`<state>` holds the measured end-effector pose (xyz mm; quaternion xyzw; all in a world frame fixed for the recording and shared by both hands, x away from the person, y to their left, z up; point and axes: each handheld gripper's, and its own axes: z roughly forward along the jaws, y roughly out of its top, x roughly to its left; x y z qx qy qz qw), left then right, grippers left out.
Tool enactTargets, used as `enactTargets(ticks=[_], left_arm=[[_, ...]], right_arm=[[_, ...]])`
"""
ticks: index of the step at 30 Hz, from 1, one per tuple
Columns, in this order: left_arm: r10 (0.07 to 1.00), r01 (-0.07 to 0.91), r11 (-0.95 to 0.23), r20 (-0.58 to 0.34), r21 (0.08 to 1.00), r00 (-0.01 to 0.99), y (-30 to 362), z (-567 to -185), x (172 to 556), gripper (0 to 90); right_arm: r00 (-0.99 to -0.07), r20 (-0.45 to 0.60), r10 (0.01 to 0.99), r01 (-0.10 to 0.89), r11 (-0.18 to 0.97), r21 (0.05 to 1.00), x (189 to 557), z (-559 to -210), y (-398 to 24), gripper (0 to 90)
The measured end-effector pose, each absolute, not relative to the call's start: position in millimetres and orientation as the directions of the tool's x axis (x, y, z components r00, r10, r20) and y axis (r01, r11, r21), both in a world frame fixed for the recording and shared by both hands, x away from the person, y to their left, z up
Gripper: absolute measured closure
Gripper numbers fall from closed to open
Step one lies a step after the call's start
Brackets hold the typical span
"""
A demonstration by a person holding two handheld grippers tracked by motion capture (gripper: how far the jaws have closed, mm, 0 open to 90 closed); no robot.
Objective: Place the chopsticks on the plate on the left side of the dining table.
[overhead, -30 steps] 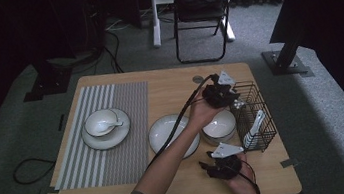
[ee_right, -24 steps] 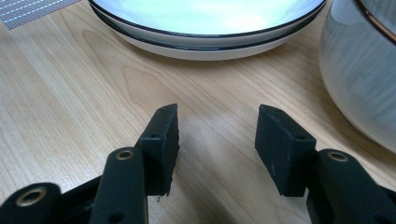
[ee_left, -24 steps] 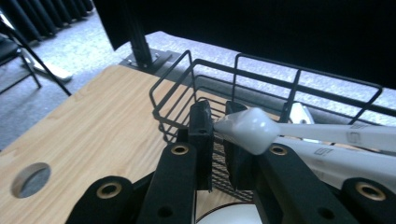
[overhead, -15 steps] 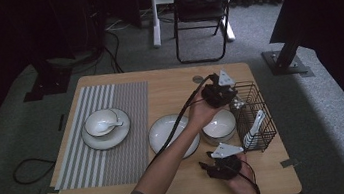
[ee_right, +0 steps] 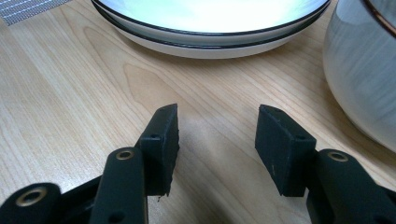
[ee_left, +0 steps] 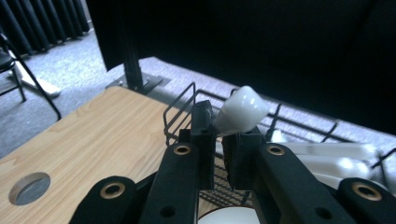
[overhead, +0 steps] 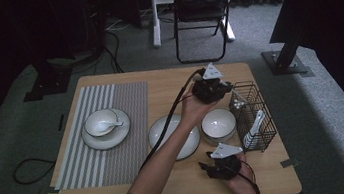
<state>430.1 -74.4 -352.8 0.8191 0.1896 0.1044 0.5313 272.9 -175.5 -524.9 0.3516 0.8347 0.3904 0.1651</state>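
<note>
My left gripper (overhead: 227, 89) hangs over the black wire basket's (overhead: 253, 116) left rim, shut on a white ceramic spoon (ee_left: 240, 112). The spoon's rounded end sticks up past the jaws in the left gripper view, above the basket's wire rim (ee_left: 180, 107). More white utensils (ee_left: 336, 158) lie inside the basket, one showing as a spoon (overhead: 254, 129) in the high view. My right gripper (overhead: 205, 166) rests low at the table's front edge, open and empty. Its jaws (ee_right: 217, 140) point at a white plate (ee_right: 210, 23) and a white bowl (ee_right: 364, 70).
On the wooden table the plate (overhead: 173, 137) and bowl (overhead: 218, 123) sit side by side left of the basket. A striped placemat (overhead: 125, 103) at the left carries a plate with a small bowl and spoon (overhead: 105, 128). A round cable hole (ee_left: 29, 187) is cut in the tabletop.
My left gripper has lifted a little and drifted left at the basket's rim. The right gripper has stayed where it was.
</note>
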Motion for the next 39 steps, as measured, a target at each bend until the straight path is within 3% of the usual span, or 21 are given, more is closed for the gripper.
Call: enactTargets(ticks=[22,39], left_arm=[[0.420,0.129,-0.330,0.023,0.935,0.907,7.5,-302.4,418.0,84.2],[0.361,0.101,-0.367,0.042,0.925,0.932,57.3,-298.8,405.6,84.1]], right_arm=[[-0.698,-0.004,0.716,0.459,0.451,0.765,273.2,-525.1,-174.2,48.8],[-0.698,-0.005,0.716,0.460,0.453,0.764,273.4,-525.2,-173.4,48.8]])
